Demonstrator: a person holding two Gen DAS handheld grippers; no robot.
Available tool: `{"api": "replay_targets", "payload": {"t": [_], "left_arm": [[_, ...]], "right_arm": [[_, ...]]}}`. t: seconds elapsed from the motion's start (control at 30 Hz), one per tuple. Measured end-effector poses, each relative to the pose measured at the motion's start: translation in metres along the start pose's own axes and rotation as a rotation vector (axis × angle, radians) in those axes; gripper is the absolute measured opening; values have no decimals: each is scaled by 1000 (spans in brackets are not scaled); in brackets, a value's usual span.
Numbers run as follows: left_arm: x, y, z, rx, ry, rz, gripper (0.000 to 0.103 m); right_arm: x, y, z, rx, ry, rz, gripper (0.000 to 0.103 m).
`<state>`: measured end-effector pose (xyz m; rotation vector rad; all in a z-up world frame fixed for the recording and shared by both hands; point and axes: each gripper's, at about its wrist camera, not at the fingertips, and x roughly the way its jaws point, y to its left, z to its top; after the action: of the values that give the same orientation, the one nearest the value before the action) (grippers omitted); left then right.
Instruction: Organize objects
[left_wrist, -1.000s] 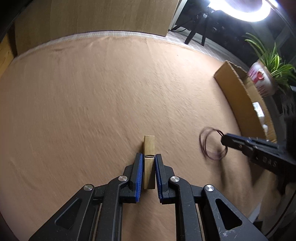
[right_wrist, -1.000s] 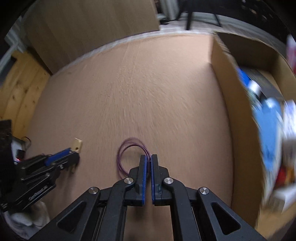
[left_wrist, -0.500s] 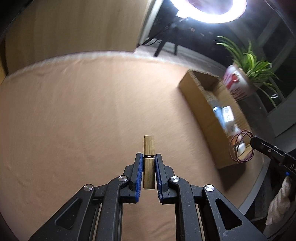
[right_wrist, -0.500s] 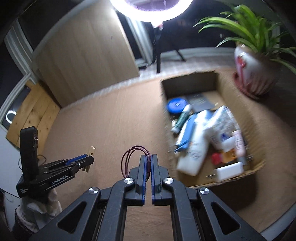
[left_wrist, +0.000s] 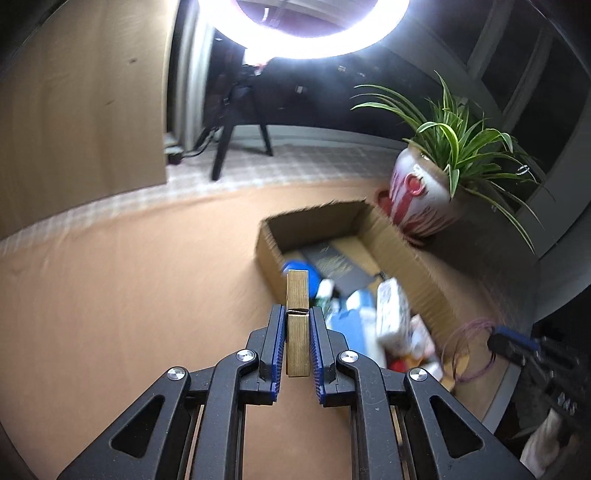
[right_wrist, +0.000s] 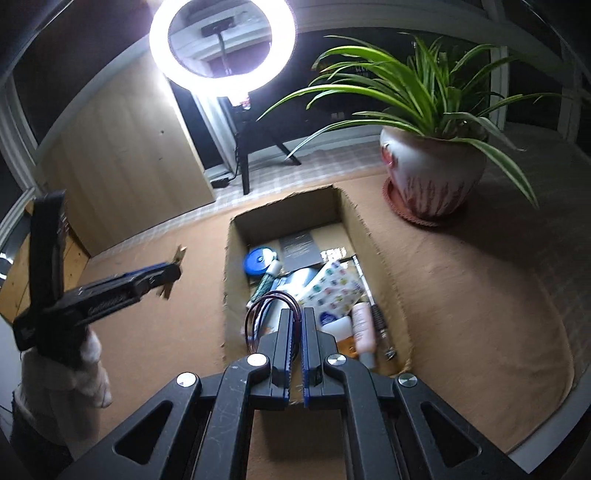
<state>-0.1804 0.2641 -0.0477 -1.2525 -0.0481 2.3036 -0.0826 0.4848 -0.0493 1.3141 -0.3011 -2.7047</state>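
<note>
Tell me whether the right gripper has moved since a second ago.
Yes. The right gripper, shut on the purple hair ties, has risen off the mat and gone rightward: it now hangs over the near end of the cardboard box.

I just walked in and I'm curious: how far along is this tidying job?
The cardboard box already holds bottles and packets. In hand: the left gripper grips a wooden clothespin, the right gripper a loop of purple hair ties above the box. Both remain to be dropped in.
</note>
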Motion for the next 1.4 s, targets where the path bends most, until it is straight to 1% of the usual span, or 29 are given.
{"api": "replay_targets", "payload": {"t": [0.17,0.23,0.27,0.3,0.33,0.37,0.4,0.43,0.57,0.7,0.9,0.97,1.13,1.27,1.4], "left_arm": [[31,-20,21,6,11,-3,14],[38,-27,25,6,-7,0,14],[42,-29,28,1,-19,-3,16],[44,-30,30,-3,-22,-10,21],[48,-32,33,-5,-11,-7,43],[49,-32,34,-7,-10,9,68],[49,-32,35,-9,-18,27,75],[48,-31,37,-13,-30,41,77],[49,-25,37,-33,-6,56,77],[41,-19,32,-46,-12,81,77],[22,-2,13,-69,-6,131,77],[10,6,4,-80,-5,156,77],[-30,27,-19,-66,-20,192,77],[-64,43,-34,-57,-44,213,81],[-100,60,-46,-44,-76,217,86]], "right_arm": [[7,-6,5,-14,7,3,4],[10,-7,7,-26,6,16,4],[10,-7,8,-34,6,21,6],[11,-7,9,-40,12,21,10],[11,-7,10,-44,11,14,29],[10,-8,10,-45,-1,10,55],[7,-8,10,-46,-19,5,64],[3,-9,10,-49,-39,6,67],[3,-15,12,-33,-33,28,67],[4,-19,12,-15,-16,47,67],[1,-10,9,-32,-10,56,67],[-1,-3,8,-36,-12,52,67],[-3,26,0,-35,-20,49,67],[-2,57,-6,-44,-13,53,67],[-3,88,-14,-50,-17,57,68]]}}
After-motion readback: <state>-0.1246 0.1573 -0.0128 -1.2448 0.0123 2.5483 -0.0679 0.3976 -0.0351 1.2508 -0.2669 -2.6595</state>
